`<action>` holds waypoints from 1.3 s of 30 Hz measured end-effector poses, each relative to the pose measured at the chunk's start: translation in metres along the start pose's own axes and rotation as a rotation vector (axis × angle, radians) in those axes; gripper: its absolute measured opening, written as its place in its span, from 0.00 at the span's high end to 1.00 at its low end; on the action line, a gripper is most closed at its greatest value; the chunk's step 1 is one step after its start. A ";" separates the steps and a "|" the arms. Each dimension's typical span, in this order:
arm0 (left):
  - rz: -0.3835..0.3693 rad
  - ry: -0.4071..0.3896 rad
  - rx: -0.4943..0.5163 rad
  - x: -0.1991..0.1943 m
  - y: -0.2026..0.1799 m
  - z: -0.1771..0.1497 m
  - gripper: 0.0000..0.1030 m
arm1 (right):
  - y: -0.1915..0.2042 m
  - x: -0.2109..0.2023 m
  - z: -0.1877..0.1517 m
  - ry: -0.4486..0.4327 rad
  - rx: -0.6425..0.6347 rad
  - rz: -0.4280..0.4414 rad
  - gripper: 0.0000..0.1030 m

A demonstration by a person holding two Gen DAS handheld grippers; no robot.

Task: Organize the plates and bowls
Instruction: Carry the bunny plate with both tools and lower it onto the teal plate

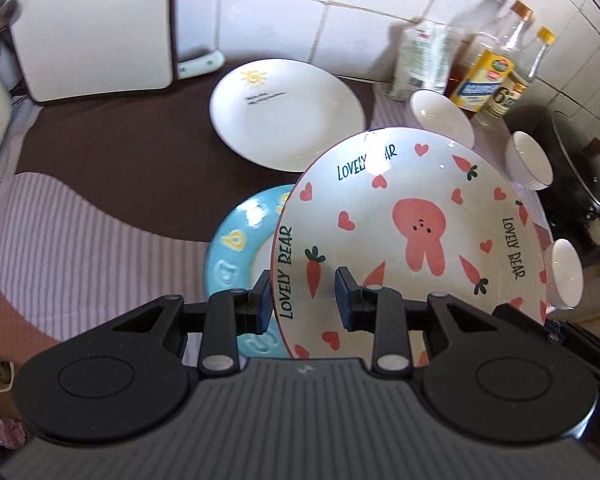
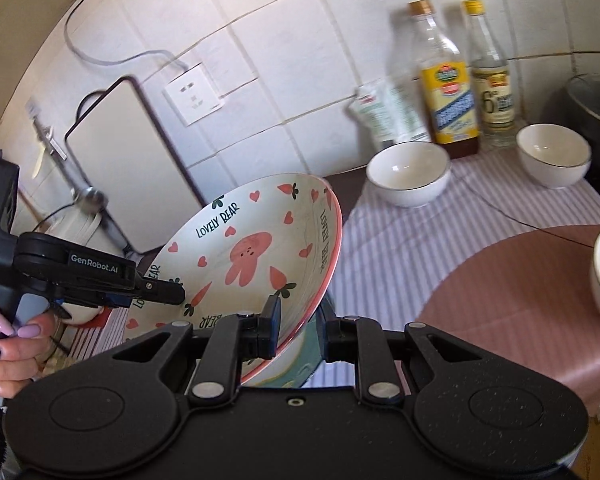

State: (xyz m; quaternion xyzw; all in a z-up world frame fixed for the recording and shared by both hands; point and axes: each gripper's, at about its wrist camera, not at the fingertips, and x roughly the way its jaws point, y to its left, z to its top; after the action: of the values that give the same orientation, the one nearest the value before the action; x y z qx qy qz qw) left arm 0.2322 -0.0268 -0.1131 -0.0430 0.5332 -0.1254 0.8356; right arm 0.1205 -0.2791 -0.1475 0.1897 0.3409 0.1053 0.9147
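Note:
A rabbit-and-carrot "Lovely Bear" plate (image 1: 412, 216) is held tilted above a blue plate (image 1: 236, 248). My left gripper (image 1: 304, 300) straddles its near-left rim, one finger outside and one inside, jaws fairly wide. My right gripper (image 2: 298, 326) straddles the opposite rim of the same plate (image 2: 252, 256). The left gripper (image 2: 156, 292) also shows in the right wrist view, on the plate's left edge. A white plate with a sun drawing (image 1: 286, 114) lies further back. Three white bowls (image 1: 442, 118) (image 1: 530, 162) (image 1: 566, 272) stand on the right.
A white cutting board (image 1: 92, 28) leans on the tiled wall at the back left. Oil and vinegar bottles (image 1: 486, 76) and a pouch (image 1: 422, 60) stand at the back right. A dark pot (image 1: 580, 164) sits at the far right. A striped mat (image 1: 100, 240) covers the counter.

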 end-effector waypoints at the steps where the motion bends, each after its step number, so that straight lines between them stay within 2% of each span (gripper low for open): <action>1: 0.007 -0.002 -0.004 0.000 0.003 -0.002 0.71 | 0.003 0.003 -0.001 0.008 -0.009 0.002 0.77; 7: 0.027 -0.010 -0.053 0.006 0.027 -0.015 0.71 | 0.013 0.018 -0.004 0.053 -0.023 0.029 0.77; 13: 0.035 0.056 -0.130 0.031 0.050 -0.026 0.71 | 0.017 0.044 -0.013 0.132 -0.035 0.038 0.77; 19: 0.011 0.100 -0.139 0.061 0.059 -0.025 0.71 | 0.010 0.065 -0.020 0.177 -0.028 0.026 0.77; 23: 0.029 0.130 -0.142 0.075 0.061 -0.023 0.71 | 0.003 0.081 -0.022 0.208 0.001 0.022 0.77; 28: 0.122 0.155 -0.048 0.080 0.047 -0.022 0.71 | 0.002 0.092 -0.024 0.245 0.011 0.025 0.77; 32: 0.151 0.194 -0.024 0.091 0.044 -0.024 0.72 | -0.001 0.099 -0.023 0.246 0.018 0.021 0.77; 39: 0.201 0.163 0.032 0.093 0.032 -0.027 0.74 | -0.003 0.106 -0.016 0.242 -0.005 0.008 0.77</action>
State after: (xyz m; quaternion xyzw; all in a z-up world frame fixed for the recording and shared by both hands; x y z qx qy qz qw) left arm 0.2505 -0.0178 -0.2132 0.0343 0.5990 -0.0525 0.7983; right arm 0.1890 -0.2428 -0.2218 0.1747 0.4480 0.1318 0.8668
